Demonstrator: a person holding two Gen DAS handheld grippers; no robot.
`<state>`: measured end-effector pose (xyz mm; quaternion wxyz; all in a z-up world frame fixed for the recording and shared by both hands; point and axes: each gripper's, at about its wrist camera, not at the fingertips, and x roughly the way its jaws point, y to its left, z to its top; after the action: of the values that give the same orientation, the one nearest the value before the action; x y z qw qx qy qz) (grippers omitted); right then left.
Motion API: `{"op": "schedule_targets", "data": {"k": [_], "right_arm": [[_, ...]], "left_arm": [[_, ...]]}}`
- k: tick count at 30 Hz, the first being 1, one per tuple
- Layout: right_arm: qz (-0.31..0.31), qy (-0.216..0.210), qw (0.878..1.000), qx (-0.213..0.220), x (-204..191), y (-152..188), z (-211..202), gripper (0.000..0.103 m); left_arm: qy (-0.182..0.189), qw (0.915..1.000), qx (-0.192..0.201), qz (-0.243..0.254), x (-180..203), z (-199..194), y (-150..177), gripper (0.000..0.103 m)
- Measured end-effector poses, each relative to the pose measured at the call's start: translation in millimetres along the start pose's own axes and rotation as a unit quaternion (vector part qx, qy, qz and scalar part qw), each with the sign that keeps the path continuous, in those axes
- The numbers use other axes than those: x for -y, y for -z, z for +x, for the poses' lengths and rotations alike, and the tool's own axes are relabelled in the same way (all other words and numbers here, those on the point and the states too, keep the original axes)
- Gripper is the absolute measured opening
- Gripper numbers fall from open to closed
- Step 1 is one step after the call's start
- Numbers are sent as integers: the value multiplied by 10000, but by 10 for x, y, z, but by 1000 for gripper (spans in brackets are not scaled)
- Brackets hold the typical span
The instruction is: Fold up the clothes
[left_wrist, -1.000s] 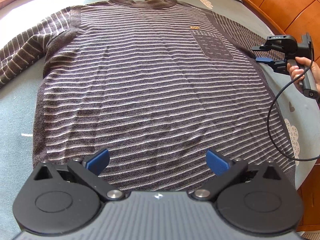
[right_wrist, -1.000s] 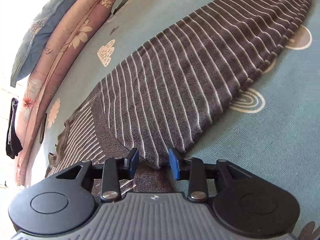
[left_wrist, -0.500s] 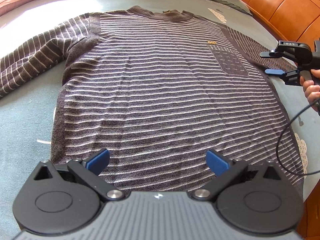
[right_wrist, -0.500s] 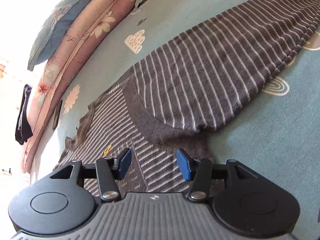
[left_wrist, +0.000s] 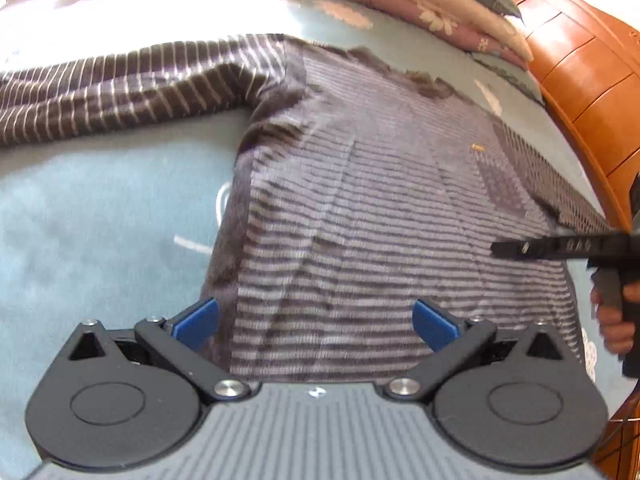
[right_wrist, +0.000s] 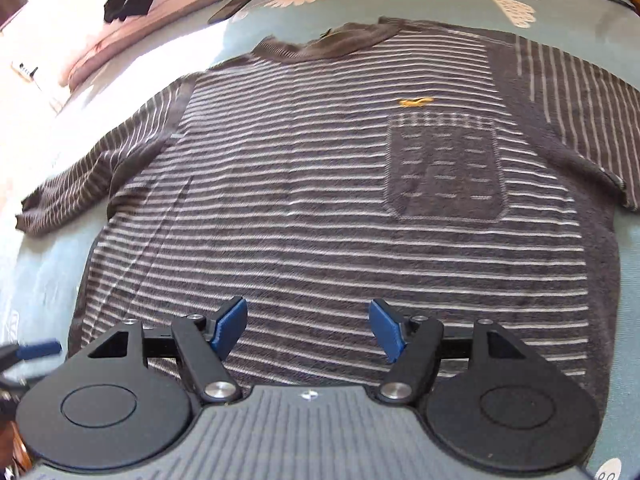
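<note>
One bed (right_wrist: 48, 264), blue-grey with pale flower prints, carries one striped sweater (right_wrist: 320, 208) lying flat, front up, both sleeves spread. It has one chest pocket (right_wrist: 444, 168) with one small yellow logo (right_wrist: 414, 101) above it, too small to read. The left gripper (left_wrist: 316, 322) hangs over the hem, jaws wide and empty. The right gripper (right_wrist: 306, 326) is opening, nothing between its jaws.

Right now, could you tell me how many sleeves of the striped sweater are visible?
2. One sleeve stretches out to the left of the sweater on the bed, the other sleeve lies at its right shoulder, its far end out of frame.
</note>
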<state>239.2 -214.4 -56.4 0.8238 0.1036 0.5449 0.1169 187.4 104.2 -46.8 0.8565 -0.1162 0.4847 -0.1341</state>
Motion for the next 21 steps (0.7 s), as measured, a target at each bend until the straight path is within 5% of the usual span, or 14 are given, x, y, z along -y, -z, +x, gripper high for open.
{"op": "schedule_targets", "data": {"k": [2, 5, 8, 12, 18, 21], "right_arm": [[-102, 24, 9996, -247, -149, 71, 161, 72], [-298, 239, 9990, -222, -324, 178, 255, 89], [-338, 354, 9984, -275, -438, 263, 343, 103], [-623, 671, 9955, -238, -551, 332, 396, 103], [-1037, 948, 9900, -132, -656, 432, 441, 103], [-1051, 1005, 9893, -79, -674, 451, 454, 103]], "left_arm": [[253, 9993, 251, 63, 10, 179, -257, 102], [438, 9978, 492, 107, 27, 519, -527, 102], [520, 9981, 147, -302, -131, 804, -580, 102], [598, 9980, 112, -152, -332, 621, -262, 102], [243, 9986, -296, 369, -312, 238, 194, 102], [380, 9981, -140, 454, -224, 45, 287, 102]]}}
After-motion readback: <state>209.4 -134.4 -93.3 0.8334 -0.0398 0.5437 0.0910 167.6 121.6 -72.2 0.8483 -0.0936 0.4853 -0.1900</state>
